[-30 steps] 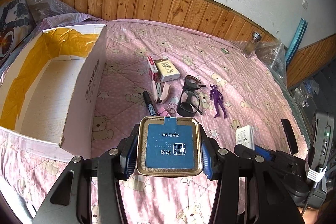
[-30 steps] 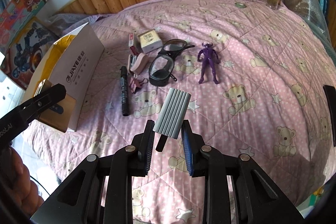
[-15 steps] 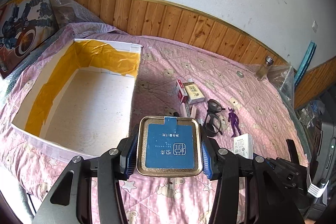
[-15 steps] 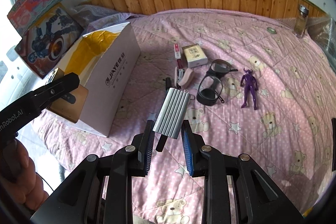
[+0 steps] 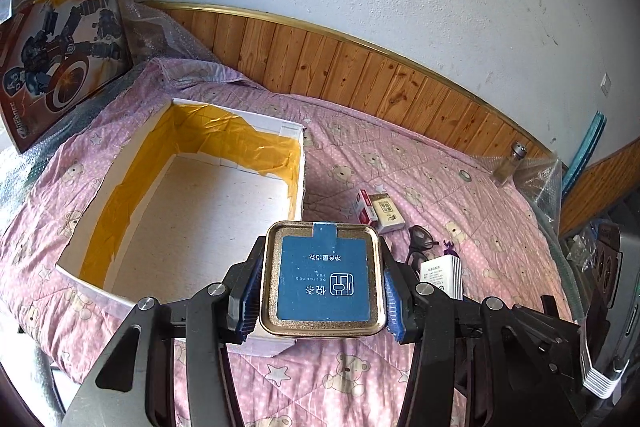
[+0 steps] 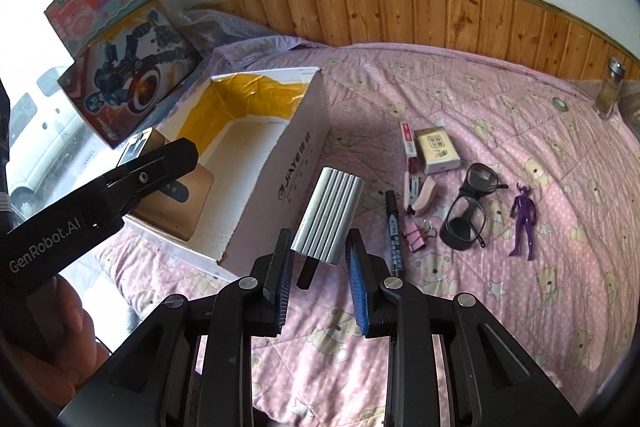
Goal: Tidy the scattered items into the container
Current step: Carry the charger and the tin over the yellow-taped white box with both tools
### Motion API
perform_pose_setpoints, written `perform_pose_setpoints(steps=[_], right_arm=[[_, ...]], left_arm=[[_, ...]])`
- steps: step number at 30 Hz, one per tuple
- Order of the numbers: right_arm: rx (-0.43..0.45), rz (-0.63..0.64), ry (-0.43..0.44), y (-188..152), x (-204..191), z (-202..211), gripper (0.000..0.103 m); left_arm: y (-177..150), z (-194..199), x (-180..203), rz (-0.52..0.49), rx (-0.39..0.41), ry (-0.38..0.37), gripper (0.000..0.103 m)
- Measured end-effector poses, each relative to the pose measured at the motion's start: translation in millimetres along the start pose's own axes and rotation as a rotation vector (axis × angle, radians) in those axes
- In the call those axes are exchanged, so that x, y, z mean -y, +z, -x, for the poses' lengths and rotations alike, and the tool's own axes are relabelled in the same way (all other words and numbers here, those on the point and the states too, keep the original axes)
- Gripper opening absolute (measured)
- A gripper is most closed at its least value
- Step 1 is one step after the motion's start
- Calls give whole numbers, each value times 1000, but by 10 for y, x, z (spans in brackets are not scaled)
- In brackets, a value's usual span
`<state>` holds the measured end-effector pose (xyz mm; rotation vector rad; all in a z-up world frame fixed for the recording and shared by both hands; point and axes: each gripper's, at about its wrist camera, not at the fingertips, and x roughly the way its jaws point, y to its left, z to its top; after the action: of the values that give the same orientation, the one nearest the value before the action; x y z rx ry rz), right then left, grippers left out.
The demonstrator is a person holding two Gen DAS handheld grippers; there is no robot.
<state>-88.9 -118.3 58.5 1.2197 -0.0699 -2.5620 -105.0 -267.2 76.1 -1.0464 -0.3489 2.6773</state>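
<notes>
The left claw point(image 5: 322, 285) grips the tin point(image 5: 323, 283) above the box point(image 5: 120, 169) — lower inside before releasing. The right claw point(image 6: 320, 277) clamps a ribbed grey case point(image 6: 329, 214) beside the box.

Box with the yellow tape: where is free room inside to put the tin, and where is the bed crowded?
The box floor is bare from wall to wall; the tin in the left tool hangs over its near corner. Crowded: the cluster right of the box, from the carton to the glasses and marker.
</notes>
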Motion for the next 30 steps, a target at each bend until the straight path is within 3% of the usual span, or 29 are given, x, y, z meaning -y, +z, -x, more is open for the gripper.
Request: perform_pose_setpoints(steps=[19, 30], right_arm=[[-53, 79, 129, 572, -639, -303, 27], [-105, 98, 232, 928, -825, -571, 27]], left_arm=[[440, 7, -661, 133, -12, 25, 51], [742, -334, -1025, 169, -60, 87, 51]])
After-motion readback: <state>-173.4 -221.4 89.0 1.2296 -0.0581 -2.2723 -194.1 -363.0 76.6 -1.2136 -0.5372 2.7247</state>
